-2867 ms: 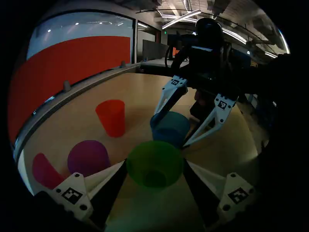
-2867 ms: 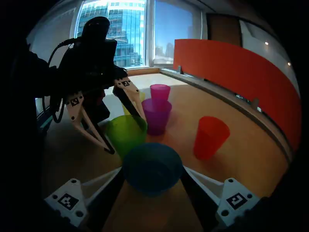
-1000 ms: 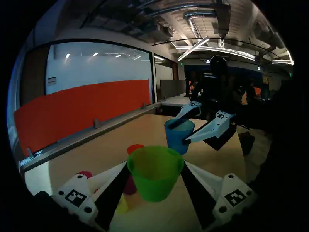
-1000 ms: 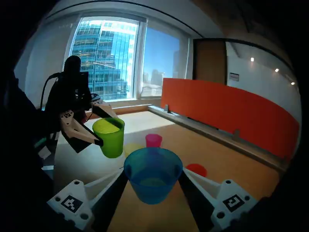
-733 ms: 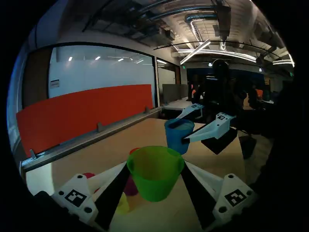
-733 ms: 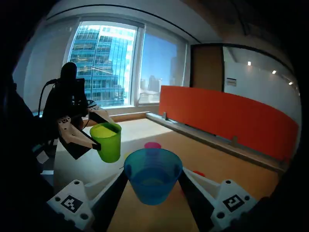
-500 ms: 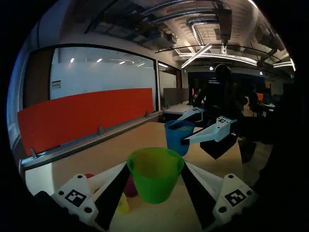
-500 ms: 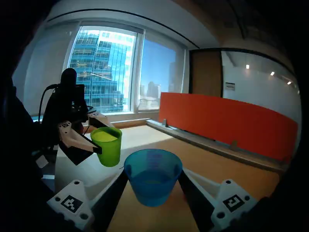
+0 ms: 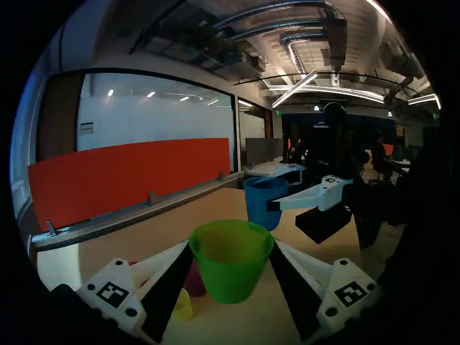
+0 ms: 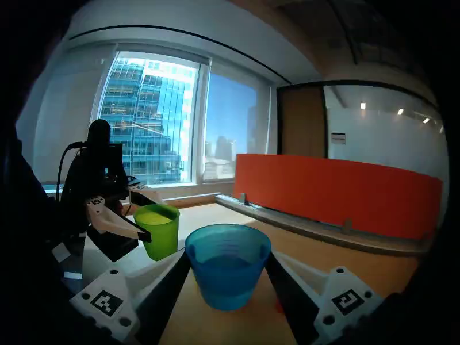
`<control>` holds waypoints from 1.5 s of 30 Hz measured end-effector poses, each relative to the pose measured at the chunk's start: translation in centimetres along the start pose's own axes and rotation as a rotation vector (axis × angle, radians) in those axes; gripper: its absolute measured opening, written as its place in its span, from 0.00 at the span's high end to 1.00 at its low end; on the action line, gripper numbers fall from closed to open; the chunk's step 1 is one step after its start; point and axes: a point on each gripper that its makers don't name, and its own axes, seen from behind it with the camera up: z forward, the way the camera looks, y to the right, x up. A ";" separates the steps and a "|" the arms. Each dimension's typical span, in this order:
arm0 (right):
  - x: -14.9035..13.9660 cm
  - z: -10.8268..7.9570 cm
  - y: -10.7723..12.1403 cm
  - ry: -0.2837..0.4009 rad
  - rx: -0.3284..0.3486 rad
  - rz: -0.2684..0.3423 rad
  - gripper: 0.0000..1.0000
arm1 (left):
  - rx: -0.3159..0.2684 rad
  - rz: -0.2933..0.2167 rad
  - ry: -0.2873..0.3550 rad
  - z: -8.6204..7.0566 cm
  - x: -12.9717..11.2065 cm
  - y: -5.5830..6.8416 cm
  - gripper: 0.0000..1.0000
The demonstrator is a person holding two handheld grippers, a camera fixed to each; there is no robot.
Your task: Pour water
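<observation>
As jaws sit part spread, we see left gripper (image 9: 230, 246) pinching green cup (image 9: 231, 270), right gripper (image 10: 228, 253) pinching blue cup (image 10: 228, 279), both upright.

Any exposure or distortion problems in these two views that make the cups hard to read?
Left gripper view: the room is dim, but the green cup and blue cup read as distinct; the background behind them is near black, and the ceiling lights bow with the fisheye. Right gripper view: the bright window backlights the scene, leaving a dark silhouette at the left, yet both cups are sharp and well lit.
</observation>
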 end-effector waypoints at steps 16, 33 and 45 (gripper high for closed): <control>1.9 1.3 0.5 0.000 -0.006 -0.058 0.10 | 0.026 0.005 0.011 1.0 -0.1 -0.8 0.12; 5.4 2.4 -0.1 -0.006 0.006 -0.206 0.10 | 0.003 -0.014 0.094 2.2 1.8 0.2 0.11; 6.9 3.2 -1.0 -0.019 0.012 -0.351 0.10 | -0.012 -0.021 0.111 2.9 2.2 1.0 0.12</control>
